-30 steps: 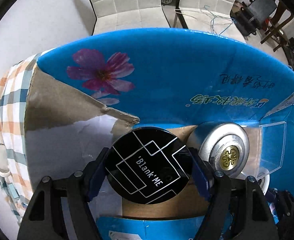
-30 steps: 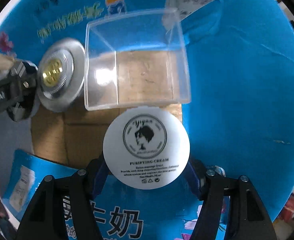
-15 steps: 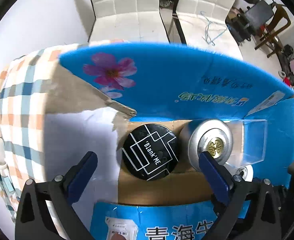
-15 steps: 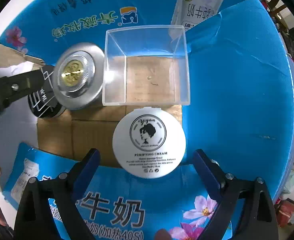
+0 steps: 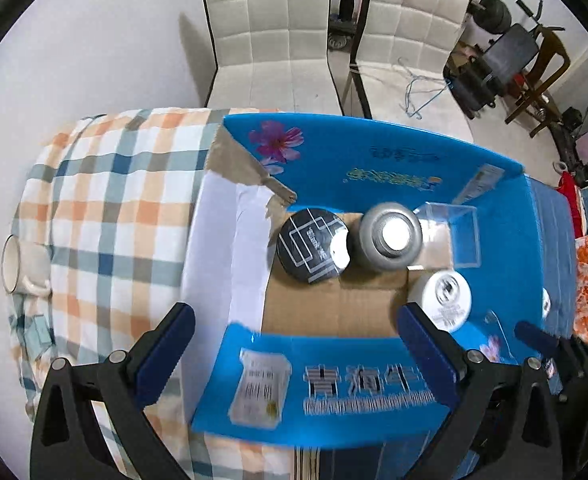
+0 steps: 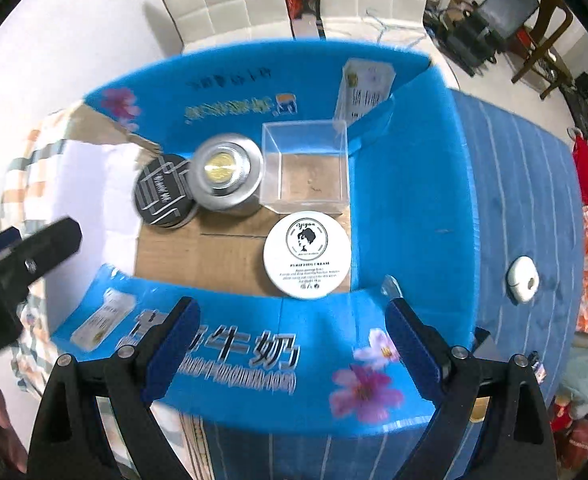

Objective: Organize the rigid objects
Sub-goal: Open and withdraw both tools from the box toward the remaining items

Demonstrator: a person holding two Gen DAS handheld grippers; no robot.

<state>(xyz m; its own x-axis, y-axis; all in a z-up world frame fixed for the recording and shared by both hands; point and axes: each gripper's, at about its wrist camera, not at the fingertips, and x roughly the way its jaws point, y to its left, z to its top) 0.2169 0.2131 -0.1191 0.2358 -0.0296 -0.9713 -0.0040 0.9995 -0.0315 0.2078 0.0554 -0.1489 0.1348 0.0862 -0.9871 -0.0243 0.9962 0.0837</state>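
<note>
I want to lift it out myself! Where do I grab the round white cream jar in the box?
Grip the white cream jar across its round sides, coming straight down from above. It lies flat, lid up, near the blue box wall, so sideways looks blocked.

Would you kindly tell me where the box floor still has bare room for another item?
The bare cardboard floor lies between the near blue wall, the black tin and the white cream jar. The back row is crowded: black tin, silver tin and clear plastic box stand side by side.
</note>
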